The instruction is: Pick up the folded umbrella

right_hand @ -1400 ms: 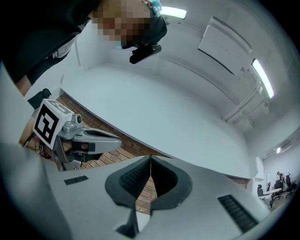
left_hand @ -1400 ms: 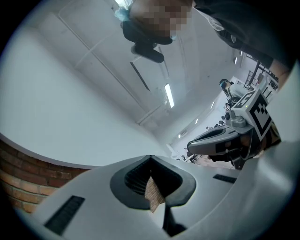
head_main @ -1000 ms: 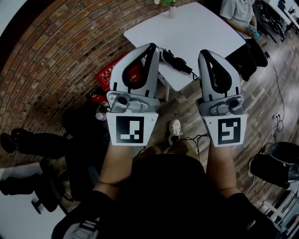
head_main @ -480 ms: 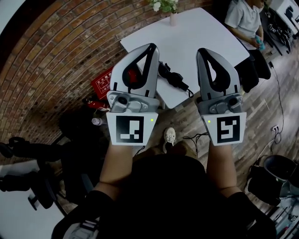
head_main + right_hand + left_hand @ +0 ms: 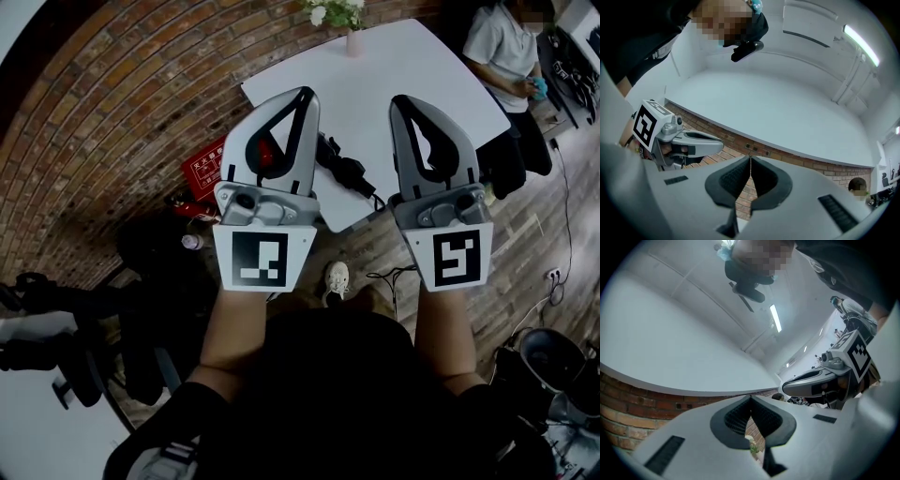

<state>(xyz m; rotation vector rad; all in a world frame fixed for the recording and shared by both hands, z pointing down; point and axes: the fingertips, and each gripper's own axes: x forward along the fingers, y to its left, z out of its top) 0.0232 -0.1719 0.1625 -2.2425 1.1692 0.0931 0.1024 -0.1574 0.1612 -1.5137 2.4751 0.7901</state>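
The folded umbrella (image 5: 343, 171) is black and lies on the white table (image 5: 403, 66) near its near edge, its strap hanging over the side. In the head view my left gripper (image 5: 302, 95) and right gripper (image 5: 405, 100) are held up side by side, short of the table, with the umbrella showing between them. Both are shut with nothing in them. The left gripper view shows my left gripper (image 5: 751, 397) with its pads meeting, and the right gripper (image 5: 820, 380) beside it. In the right gripper view my right gripper (image 5: 750, 158) is likewise shut, with only brick wall and ceiling beyond.
A vase of flowers (image 5: 349, 28) stands at the table's far edge. A person (image 5: 506, 52) sits at the table's right side. A red sign (image 5: 208, 164) leans on the brick wall, black chairs (image 5: 56, 300) stand at left, and a dark bin (image 5: 553, 356) at lower right.
Both grippers and the view have come closer to the table; the umbrella now lies lower and nearer between them. Jaws stayed shut.
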